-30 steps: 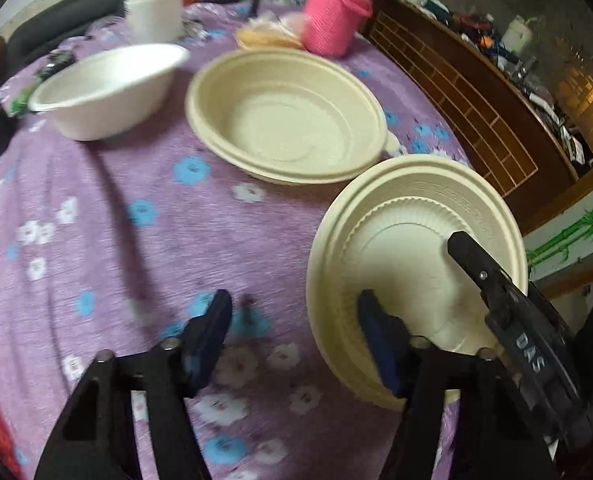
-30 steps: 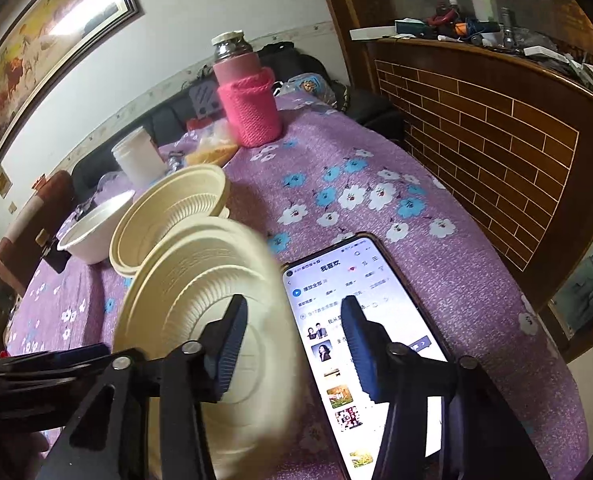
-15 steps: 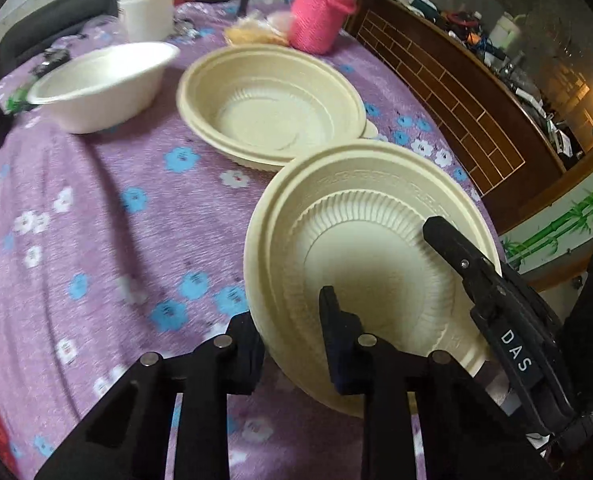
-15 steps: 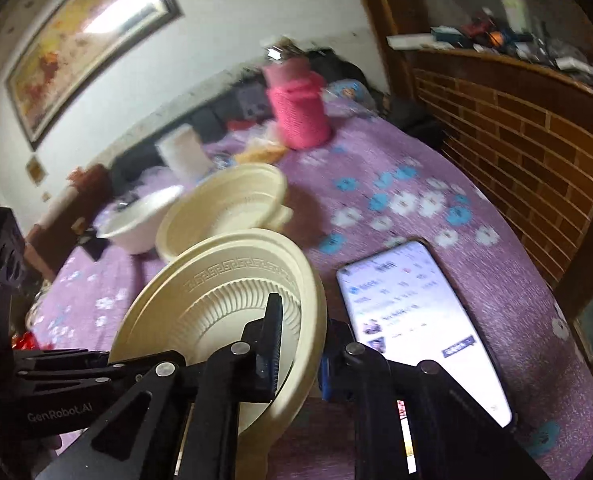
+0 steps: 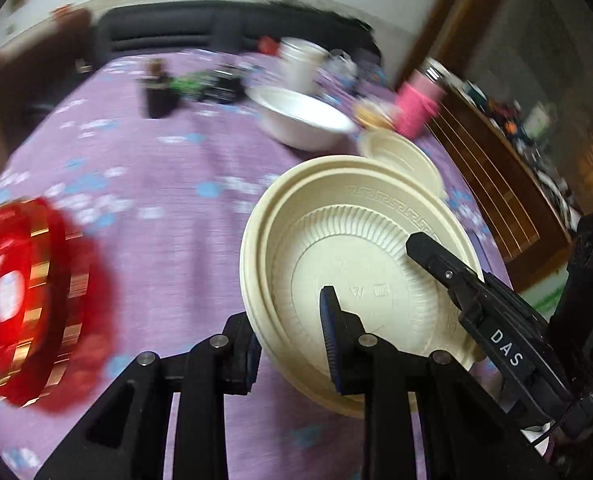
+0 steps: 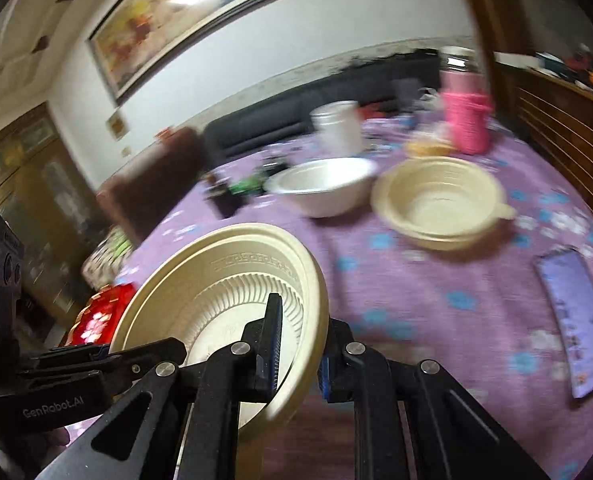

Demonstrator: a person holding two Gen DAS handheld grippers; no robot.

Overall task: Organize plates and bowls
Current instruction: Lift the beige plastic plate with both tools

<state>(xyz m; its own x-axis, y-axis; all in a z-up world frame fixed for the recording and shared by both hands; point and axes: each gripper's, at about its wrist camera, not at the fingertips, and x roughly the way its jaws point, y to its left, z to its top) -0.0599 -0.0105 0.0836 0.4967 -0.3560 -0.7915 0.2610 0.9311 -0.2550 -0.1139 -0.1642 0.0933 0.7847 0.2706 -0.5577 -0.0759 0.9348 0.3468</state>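
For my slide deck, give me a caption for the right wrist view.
Both grippers, right and left, clamp the rim of stacked cream plates above the purple floral tablecloth.

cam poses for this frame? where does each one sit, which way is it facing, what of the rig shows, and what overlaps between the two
Left wrist: on the left gripper, looking down along its fingers over the purple tablecloth; its jaws pinch the plate stack; the right gripper's finger enters from the right.
Right wrist: on the right gripper, facing across the table toward the sofa and painting; its jaws clamp the stack's opposite rim; the left gripper shows at lower left.
Shared: plate stack, white bowl, cream bowl, pink flask, red box.
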